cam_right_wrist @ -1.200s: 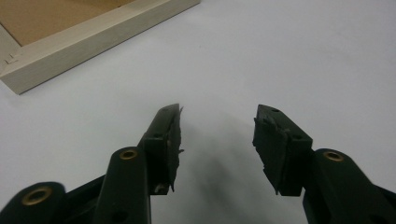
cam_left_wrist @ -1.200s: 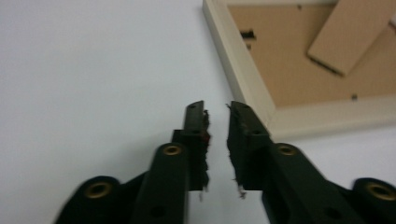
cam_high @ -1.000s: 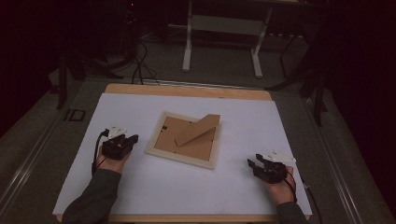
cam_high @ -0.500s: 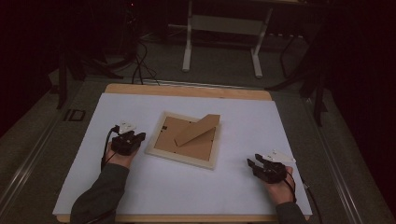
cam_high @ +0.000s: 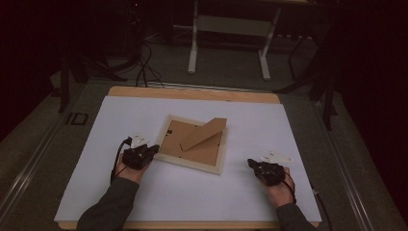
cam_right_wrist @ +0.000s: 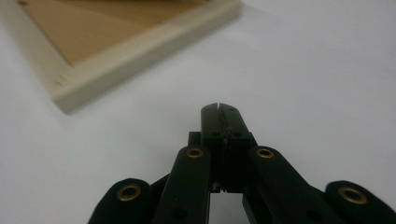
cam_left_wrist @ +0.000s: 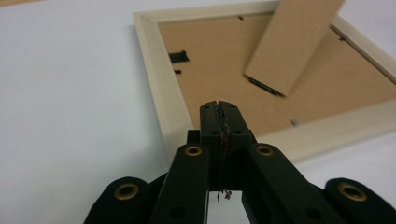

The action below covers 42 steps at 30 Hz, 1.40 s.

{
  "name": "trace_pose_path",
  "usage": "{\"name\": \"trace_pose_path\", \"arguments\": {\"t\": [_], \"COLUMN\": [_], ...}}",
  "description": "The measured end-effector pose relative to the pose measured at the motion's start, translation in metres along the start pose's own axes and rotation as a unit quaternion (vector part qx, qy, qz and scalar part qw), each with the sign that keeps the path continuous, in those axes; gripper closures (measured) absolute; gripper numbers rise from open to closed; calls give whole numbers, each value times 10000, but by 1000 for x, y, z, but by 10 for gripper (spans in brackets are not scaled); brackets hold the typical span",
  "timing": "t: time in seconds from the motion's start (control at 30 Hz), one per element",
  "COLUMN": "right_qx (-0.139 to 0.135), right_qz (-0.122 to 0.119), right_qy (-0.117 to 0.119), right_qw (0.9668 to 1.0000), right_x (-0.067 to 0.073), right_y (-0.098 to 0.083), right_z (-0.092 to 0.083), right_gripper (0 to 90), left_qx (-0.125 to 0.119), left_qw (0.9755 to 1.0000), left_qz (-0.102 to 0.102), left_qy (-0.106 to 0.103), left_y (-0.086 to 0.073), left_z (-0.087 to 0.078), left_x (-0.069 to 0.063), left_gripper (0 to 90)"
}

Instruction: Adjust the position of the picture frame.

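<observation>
The left tool (cam_high: 153, 149) has slid in from the table's left to the near-left corner of the pale wooden picture frame (cam_high: 211, 167), and the right tool (cam_high: 251, 163) has just been closing on nothing. Both now sit pressed together, empty. The frame lies face down mid-table on the white sheet (cam_high: 308, 134), its brown cardboard stand (cam_high: 204, 134) lifted, so the backing is probably what gets worked.

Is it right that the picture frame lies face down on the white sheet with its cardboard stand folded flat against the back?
Not quite. The picture frame does lie face down on the white sheet, but its cardboard stand is swung up off the back, as the left gripper view shows.
</observation>
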State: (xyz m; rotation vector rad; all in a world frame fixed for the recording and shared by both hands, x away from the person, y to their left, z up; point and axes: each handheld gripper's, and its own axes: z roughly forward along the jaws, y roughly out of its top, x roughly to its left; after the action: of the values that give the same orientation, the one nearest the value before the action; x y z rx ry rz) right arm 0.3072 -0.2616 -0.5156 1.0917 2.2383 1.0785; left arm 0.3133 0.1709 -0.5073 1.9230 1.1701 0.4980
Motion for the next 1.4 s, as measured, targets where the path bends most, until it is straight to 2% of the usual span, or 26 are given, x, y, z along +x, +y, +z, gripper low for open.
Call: {"name": "trace_pose_path", "arguments": {"t": [0.07, 0.17, 0.3, 0.37, 0.43, 0.5, 0.63, 0.8, 0.87, 1.17, 1.27, 1.4], "right_qx": [17, 75, 126, 147, 143, 123, 181, 305, 369, 412, 418, 410], "right_qz": [-47, -141, -148, -143, -154, -140, -165, -79, -133, -132, -267, -308], "right_qy": [88, 214, 309, 317, 370, 423, 431, 435, 425, 589, 698, 770], "right_qw": [9999, 9996, 9993, 9993, 9991, 9989, 9988, 9986, 9983, 9973, 9963, 9957], "right_x": [6, 16, 23, 24, 29, 31, 36, 37, 38, 40, 45, 49], "right_y": [4, 11, 21, 24, 34, 40, 47, 45, 42, 41, 40, 40], "right_z": [5, 16, 28, 31, 39, 42, 52, 61, 64, 63, 62, 62], "right_gripper": [899, 899, 899, 899, 898, 898, 898, 898, 898, 898, 898, 898], "left_qx": [25, 37, 55, 55, 179, 260, 344, 430, 466, 473, 498, 507], "left_qw": [10000, 10000, 9999, 9999, 9996, 9995, 9993, 9990, 9987, 9986, 9984, 9983], "left_qz": [33, -37, -136, -136, -152, -144, -114, -108, -173, -249, -285, -258], "left_qy": [2, -10, -65, -65, -123, -130, -114, -99, -77, -43, 8, 93], "left_y": [-5, -13, -23, -23, -34, -36, -38, -38, -37, -34, -31, -27], "left_z": [-2, -5, -7, -7, -6, -5, 0, 3, 6, 9, 12, 16], "left_x": [-2, -1, -1, -1, -4, -4, -5, -4, -1, 4, 8, 11], "left_gripper": [900, 900, 900, 900, 900, 900, 900, 900, 900, 900, 900, 900]}}
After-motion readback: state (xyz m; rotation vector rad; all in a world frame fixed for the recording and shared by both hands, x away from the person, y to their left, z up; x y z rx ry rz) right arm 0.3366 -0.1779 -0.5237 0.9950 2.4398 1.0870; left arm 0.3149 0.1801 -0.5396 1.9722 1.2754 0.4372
